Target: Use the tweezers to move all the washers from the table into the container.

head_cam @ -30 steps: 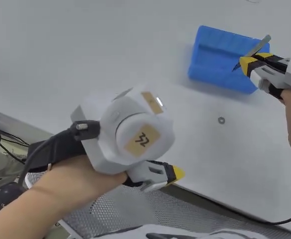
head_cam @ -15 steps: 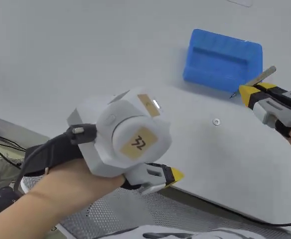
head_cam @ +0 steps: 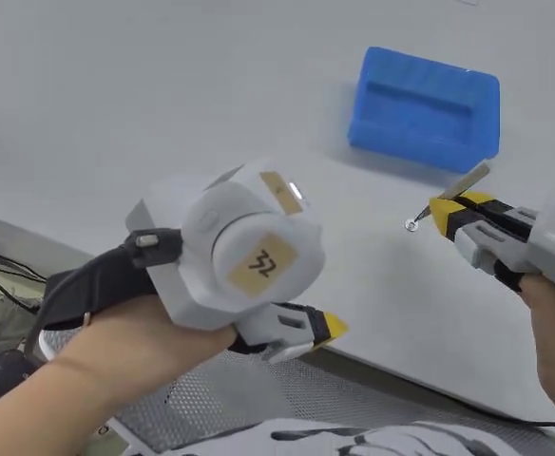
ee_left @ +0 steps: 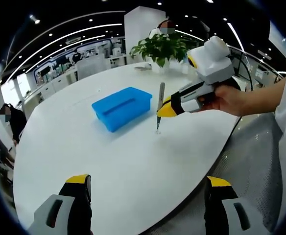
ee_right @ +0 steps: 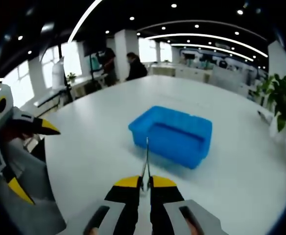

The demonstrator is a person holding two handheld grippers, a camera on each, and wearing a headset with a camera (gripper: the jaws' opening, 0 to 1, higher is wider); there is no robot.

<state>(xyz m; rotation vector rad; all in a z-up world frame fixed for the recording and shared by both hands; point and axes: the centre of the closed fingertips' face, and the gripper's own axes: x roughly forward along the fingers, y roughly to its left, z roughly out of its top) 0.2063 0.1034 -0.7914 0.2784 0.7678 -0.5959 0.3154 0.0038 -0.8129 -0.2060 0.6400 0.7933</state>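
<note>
The left tool [head_cam: 306, 340] hovers over the near edge of the tabletop [head_cam: 163, 95], its jaws spread wide with nothing between them; it seems to have no part in this step. Further right, a single small washer [head_cam: 411, 225] lies flat on the bare tabletop, between the near edge and the blue container [head_cam: 425, 104], which sits nearer the far edge and apart from the washer. The tweezers [head_cam: 468, 179] slant down so that their tips come right at the washer, touching it or just above it; the pictures are too small to say which, or whether the tips already pinch it. The right tool [head_cam: 446, 207] is clenched on the tweezers' shaft, its yellow tips pressed together around the metal. The step in hand looks like the pick-up of this washer. I can see no other washer on the tabletop, and what lies inside the container is not clear. The next move likely calls for a fine touch: setting the tips on either side of the thin ring, squeezing enough to grip it without flicking it away, then lifting and carrying it over the container's rim before letting go.
</note>
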